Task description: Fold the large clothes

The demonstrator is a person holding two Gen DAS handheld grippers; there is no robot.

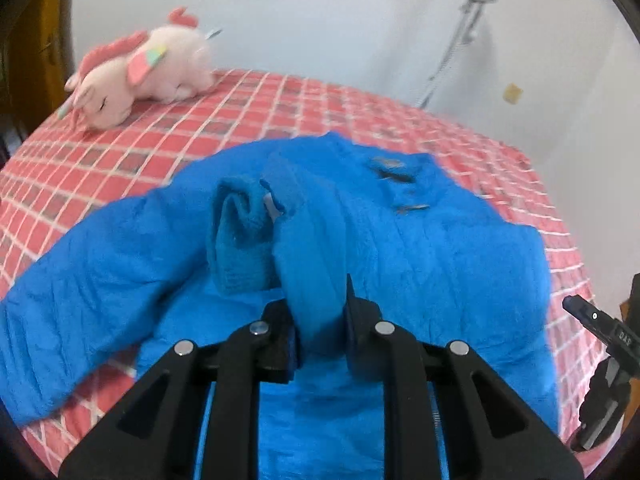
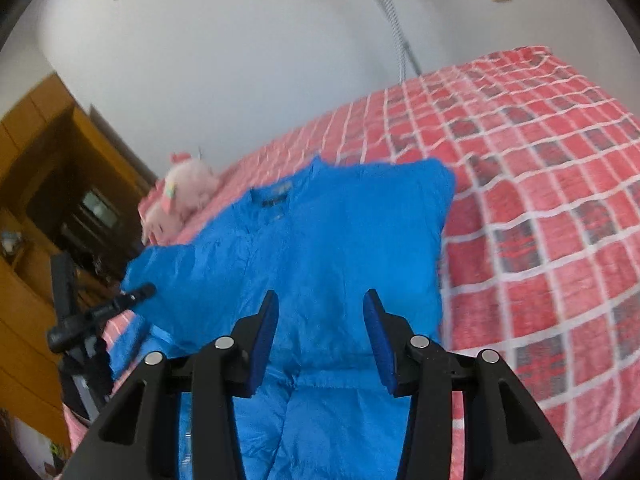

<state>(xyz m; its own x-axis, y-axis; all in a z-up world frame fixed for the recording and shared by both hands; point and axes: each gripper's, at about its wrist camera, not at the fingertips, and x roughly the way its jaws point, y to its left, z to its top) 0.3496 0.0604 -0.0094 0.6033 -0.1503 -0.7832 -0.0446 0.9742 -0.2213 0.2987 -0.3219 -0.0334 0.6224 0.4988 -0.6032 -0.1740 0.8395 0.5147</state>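
Note:
A large blue jacket point(image 1: 440, 264) lies spread on the red checked bed point(image 1: 248, 116), collar toward the far wall. My left gripper point(image 1: 320, 312) is shut on a bunched fold of the blue jacket, with a cuffed sleeve end point(image 1: 240, 232) hanging over just beyond the fingers. In the right wrist view the jacket point(image 2: 328, 248) lies flat below my right gripper point(image 2: 320, 316), which is open and empty above its lower middle. The left gripper point(image 2: 120, 304) shows at that view's left, at the jacket's left edge. The right gripper point(image 1: 600, 344) shows at the left wrist view's right edge.
A pink plush toy point(image 1: 140, 76) lies on the bed beyond the jacket's left sleeve. A white wall and a metal stand point(image 1: 464, 28) are behind the bed. A wooden cabinet point(image 2: 52, 184) stands left of the bed. Bare bedspread point(image 2: 540, 200) extends right of the jacket.

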